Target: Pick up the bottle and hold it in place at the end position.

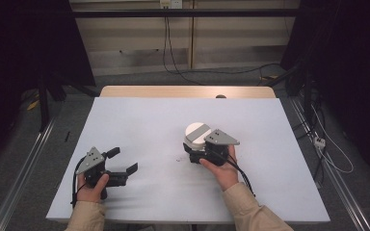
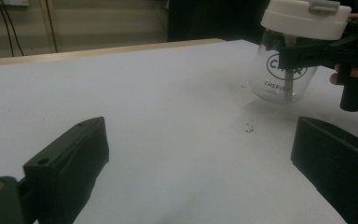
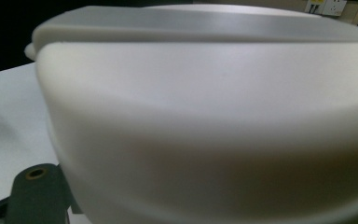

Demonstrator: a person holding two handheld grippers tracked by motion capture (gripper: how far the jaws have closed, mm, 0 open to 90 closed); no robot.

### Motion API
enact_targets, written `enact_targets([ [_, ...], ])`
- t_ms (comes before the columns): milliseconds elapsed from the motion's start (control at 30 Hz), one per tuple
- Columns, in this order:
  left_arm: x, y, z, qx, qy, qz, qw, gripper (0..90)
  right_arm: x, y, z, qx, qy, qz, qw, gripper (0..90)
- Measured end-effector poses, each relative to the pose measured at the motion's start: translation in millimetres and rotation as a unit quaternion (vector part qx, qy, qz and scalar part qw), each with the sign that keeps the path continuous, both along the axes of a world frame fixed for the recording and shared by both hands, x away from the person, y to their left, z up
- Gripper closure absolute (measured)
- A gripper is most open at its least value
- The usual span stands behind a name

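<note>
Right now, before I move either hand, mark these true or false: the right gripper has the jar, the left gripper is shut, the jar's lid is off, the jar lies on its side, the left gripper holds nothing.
1. The right gripper is shut on the jar: true.
2. The left gripper is shut: false, its fingers stand wide apart.
3. The jar's lid is off: false, the white lid sits on top.
4. The jar lies on its side: false, it is upright.
5. The left gripper holds nothing: true.
</note>
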State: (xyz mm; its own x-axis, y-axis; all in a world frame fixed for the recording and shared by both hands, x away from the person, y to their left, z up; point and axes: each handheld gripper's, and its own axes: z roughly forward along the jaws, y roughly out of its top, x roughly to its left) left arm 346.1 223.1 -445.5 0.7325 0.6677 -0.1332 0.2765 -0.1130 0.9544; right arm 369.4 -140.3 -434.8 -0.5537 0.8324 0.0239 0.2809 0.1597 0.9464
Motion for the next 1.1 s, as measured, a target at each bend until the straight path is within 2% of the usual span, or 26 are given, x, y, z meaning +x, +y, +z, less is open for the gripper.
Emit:
enact_targets([
  [100,0.2,0.1,-0.3,0.005,-0.001,-0.003,1.0,3.9,3.7,0.2,-0.4,-0.001,-0.001,-0.001,1.0,18.6],
  [367,2.0,-1.4,0.0,-0.004,-0.001,0.001,1.0,3.8,10.2,5.5,2.8,-0.001,-0.001,0.004,1.0,18.6],
  [1100,0.9,-1.7,1.8,-0.005,-0.005,0.003,1.0,3.9,22.2,12.7,10.4,-0.003,0.002,0.002,1.0,18.6],
])
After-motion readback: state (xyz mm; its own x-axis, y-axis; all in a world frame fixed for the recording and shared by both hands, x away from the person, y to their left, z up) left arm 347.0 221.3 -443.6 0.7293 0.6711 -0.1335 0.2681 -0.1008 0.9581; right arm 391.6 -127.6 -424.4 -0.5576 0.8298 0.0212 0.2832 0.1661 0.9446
